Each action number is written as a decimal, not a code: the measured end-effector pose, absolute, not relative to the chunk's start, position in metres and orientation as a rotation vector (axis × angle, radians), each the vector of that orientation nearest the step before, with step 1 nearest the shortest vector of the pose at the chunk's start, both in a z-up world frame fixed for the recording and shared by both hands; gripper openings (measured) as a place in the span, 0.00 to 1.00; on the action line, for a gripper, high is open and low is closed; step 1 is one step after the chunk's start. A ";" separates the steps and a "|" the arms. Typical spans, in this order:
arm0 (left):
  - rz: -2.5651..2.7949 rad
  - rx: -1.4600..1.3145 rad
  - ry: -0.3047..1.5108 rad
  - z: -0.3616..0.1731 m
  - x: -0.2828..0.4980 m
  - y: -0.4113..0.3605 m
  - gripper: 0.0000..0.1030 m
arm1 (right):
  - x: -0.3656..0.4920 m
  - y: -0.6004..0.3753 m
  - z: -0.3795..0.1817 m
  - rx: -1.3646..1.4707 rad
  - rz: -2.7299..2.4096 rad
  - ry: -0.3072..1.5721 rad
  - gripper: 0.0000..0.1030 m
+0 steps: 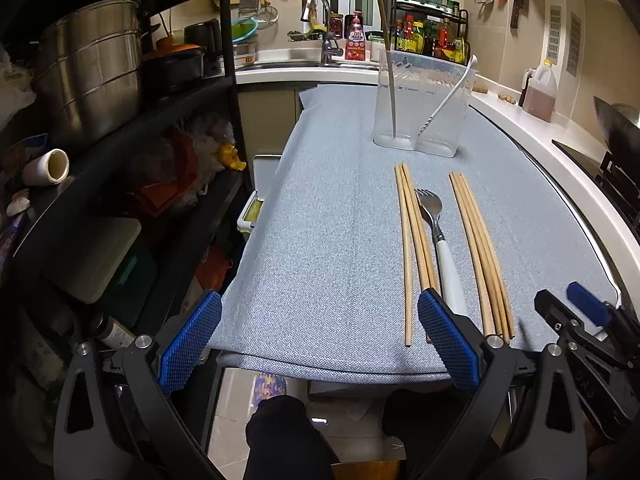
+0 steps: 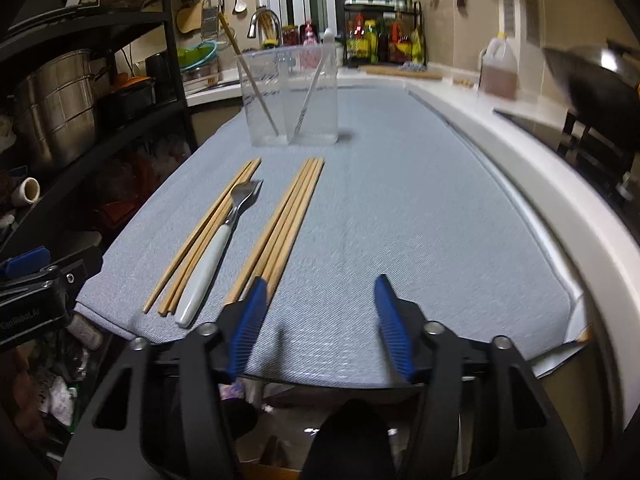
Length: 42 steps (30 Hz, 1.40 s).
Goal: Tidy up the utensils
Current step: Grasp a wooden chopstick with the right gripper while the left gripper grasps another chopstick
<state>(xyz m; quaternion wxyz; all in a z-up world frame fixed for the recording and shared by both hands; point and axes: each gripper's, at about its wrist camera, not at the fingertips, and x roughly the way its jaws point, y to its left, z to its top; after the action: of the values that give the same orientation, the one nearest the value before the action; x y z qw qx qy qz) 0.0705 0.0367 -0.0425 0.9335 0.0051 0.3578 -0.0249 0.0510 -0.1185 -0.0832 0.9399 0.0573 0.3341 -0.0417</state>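
Two bundles of chopsticks [image 1: 416, 240] flank a fork [image 1: 438, 236] on the grey cloth [image 1: 320, 240], before a clear holder [image 1: 424, 104]. The left gripper [image 1: 318, 340] gapes wide, hiding the near chopstick ends. The right gripper [image 2: 318, 320] is half-spread and empty, its view blurred.

A grey cloth [image 1: 340, 240] carries chopsticks [image 1: 412, 240], a fork [image 1: 434, 216] and a clear holder [image 1: 424, 100].

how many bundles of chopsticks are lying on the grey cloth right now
2. One bundle lies left of the fork; the other bundle lies right of it. A single stick also stands in the clear holder.
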 end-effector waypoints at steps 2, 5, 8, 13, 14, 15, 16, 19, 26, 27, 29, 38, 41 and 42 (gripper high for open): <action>-0.050 0.009 0.736 -0.043 0.072 0.037 0.93 | 0.053 -0.114 -0.087 0.108 -0.074 0.683 0.45; -0.045 0.010 0.745 -0.047 0.074 0.037 0.93 | 0.058 -0.106 -0.091 0.087 -0.064 0.690 0.43; -0.042 0.009 0.755 -0.049 0.076 0.038 0.93 | 0.064 -0.101 -0.097 0.065 -0.071 0.709 0.38; -0.039 0.012 0.759 -0.052 0.079 0.039 0.93 | 0.068 -0.095 -0.101 0.008 -0.106 0.702 0.35; -0.040 0.012 0.760 -0.053 0.080 0.038 0.93 | 0.069 -0.093 -0.102 -0.012 -0.117 0.692 0.35; -0.042 0.011 0.762 -0.053 0.080 0.038 0.93 | 0.069 -0.092 -0.102 -0.023 -0.124 0.682 0.35; -0.044 0.010 0.762 -0.054 0.080 0.039 0.93 | 0.070 -0.092 -0.103 -0.030 -0.125 0.668 0.35; -0.069 0.004 0.757 -0.056 0.080 0.037 0.93 | 0.068 -0.098 -0.106 -0.012 -0.081 0.632 0.12; -0.135 -0.002 0.735 -0.070 0.081 0.027 0.93 | 0.060 -0.113 -0.107 -0.014 -0.088 0.607 0.05; -0.140 0.009 0.735 -0.074 0.082 0.024 0.93 | 0.061 -0.115 -0.107 -0.010 -0.089 0.609 0.05; -0.138 0.033 0.735 -0.078 0.086 0.019 0.92 | 0.061 -0.118 -0.106 -0.008 -0.094 0.612 0.05; -0.160 0.102 0.692 -0.089 0.095 0.005 0.73 | 0.062 -0.120 -0.106 0.006 -0.090 0.612 0.05; -0.187 0.118 0.658 -0.090 0.097 -0.002 0.59 | 0.062 -0.120 -0.106 0.012 -0.087 0.606 0.05; -0.194 0.123 0.644 -0.090 0.096 -0.004 0.54 | 0.062 -0.120 -0.106 0.012 -0.086 0.605 0.05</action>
<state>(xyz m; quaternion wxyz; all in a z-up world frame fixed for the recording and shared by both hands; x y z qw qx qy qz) 0.0965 -0.0036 -0.0901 0.9421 0.0604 0.3158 -0.0949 0.0618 -0.1200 -0.1064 0.9537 0.0057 0.2976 -0.0423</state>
